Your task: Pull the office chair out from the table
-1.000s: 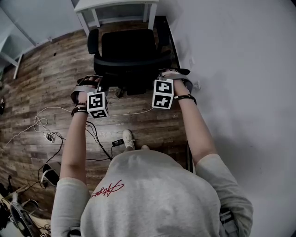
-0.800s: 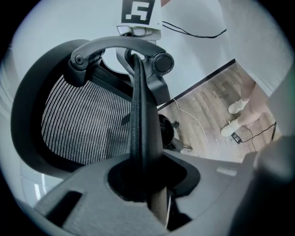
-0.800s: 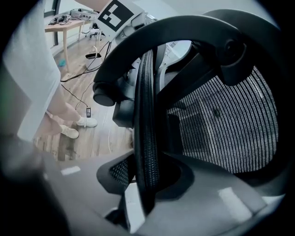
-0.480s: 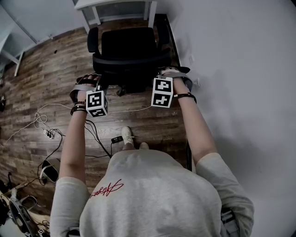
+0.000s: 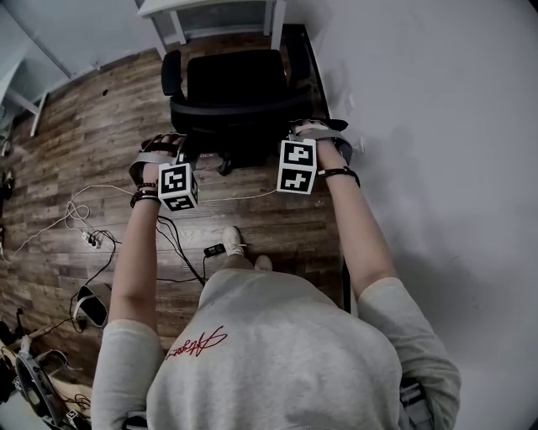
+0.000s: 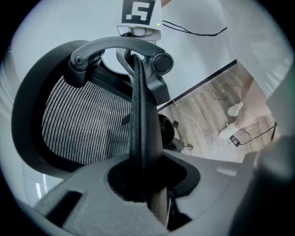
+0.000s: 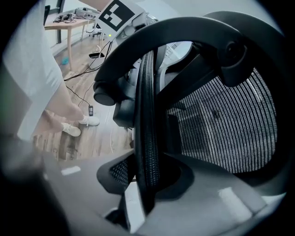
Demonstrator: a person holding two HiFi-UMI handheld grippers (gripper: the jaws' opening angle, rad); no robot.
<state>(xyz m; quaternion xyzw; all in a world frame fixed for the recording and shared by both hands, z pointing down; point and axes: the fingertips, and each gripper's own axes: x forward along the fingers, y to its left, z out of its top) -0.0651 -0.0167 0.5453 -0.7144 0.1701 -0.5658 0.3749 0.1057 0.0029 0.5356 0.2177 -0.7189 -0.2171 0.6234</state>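
A black office chair [image 5: 235, 88] stands on the wood floor, its seat towards the white table [image 5: 210, 10] at the top of the head view. My left gripper [image 5: 180, 144] is shut on the left side of the backrest rim [image 6: 139, 106], which runs straight between its jaws. My right gripper [image 5: 308, 132] is shut on the right side of the same rim [image 7: 148, 110]. The mesh back [image 6: 78, 120] fills much of both gripper views. The fingertips themselves are hidden behind the rim.
A white wall [image 5: 437, 126] runs close along the right. Cables and a power strip [image 5: 91, 242] lie on the floor at the left, and a small device [image 5: 213, 250] lies by the person's shoe [image 5: 230, 240]. Gear sits at the lower left.
Both grippers stay clamped on the backrest rim and have shifted slightly with it. The person's shoe now sits a little higher in the head view.
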